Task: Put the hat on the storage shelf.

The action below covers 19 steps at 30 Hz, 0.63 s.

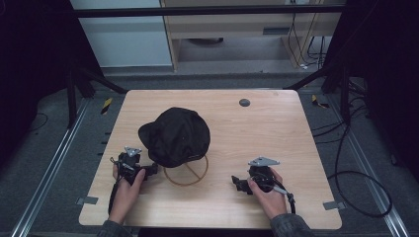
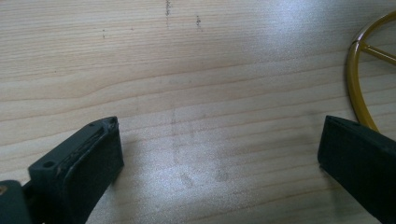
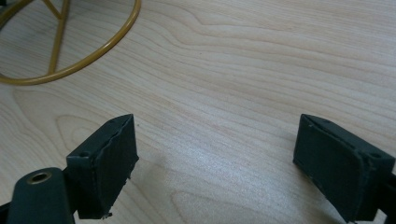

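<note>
We see a black cap [image 1: 175, 136] at the frame's centre, resting on a gold wire stand [image 1: 187, 171]. Our left gripper [image 1: 150, 170] and right gripper [image 1: 238, 183], lower left and lower right, both have jaws apart over bare table [image 1: 267, 128].

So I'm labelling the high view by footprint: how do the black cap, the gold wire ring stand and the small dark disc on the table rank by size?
1. Black cap, largest.
2. Gold wire ring stand, part hidden under the cap, so unsure.
3. Small dark disc, smallest, though farther from the camera.
</note>
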Motion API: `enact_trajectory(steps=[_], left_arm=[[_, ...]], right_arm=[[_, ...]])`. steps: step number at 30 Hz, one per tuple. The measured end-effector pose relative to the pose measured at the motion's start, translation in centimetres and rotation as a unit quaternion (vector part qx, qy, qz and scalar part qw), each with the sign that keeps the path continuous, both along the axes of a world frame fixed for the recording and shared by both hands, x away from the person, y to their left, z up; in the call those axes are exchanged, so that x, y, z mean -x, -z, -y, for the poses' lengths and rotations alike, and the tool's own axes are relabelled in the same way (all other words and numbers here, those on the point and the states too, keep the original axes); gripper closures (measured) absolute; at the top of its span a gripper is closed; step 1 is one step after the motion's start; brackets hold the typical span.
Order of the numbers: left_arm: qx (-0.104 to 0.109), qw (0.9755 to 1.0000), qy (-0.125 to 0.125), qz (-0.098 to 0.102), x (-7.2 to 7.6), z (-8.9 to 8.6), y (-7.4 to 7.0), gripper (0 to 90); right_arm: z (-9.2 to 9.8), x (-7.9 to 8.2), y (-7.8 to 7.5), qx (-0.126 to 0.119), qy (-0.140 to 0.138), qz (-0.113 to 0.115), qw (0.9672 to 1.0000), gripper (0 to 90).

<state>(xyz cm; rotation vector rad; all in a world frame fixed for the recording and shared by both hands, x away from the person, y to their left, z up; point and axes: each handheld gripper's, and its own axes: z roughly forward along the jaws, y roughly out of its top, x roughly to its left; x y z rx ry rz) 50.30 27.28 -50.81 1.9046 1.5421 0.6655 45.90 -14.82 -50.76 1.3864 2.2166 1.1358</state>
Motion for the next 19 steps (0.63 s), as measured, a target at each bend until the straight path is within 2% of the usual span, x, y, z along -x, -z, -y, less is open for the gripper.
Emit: enact_trajectory(steps=[5, 8, 13, 15, 19], left_arm=[[0.001, 1.0, 0.0, 0.001, -0.1, -0.1, 0.0, 0.0], [0.0, 1.0, -0.003, 0.0, -0.2, -0.3, 0.0, 0.0], [0.0, 1.0, -0.009, 0.0, -0.3, -0.7, 0.0, 0.0], [0.0, 1.0, -0.007, 0.001, -0.3, -0.7, 0.0, 0.0], [0.0, 1.0, -0.007, 0.0, -0.3, -0.9, 0.0, 0.0]], right_arm=[[-0.4, -0.1, 0.3, 0.009, 0.006, 0.016, 0.9998, 10.3], [-0.7, -0.2, 0.3, 0.016, 0.009, 0.015, 0.9997, 9.0], [-1.2, -0.1, 0.4, 0.05, 0.014, 0.023, 0.9984, 8.2], [-1.6, 0.0, 0.4, 0.075, 0.013, 0.028, 0.9967, 7.2], [-1.7, 0.2, 0.4, 0.08, 0.014, 0.027, 0.9963, 7.0]])
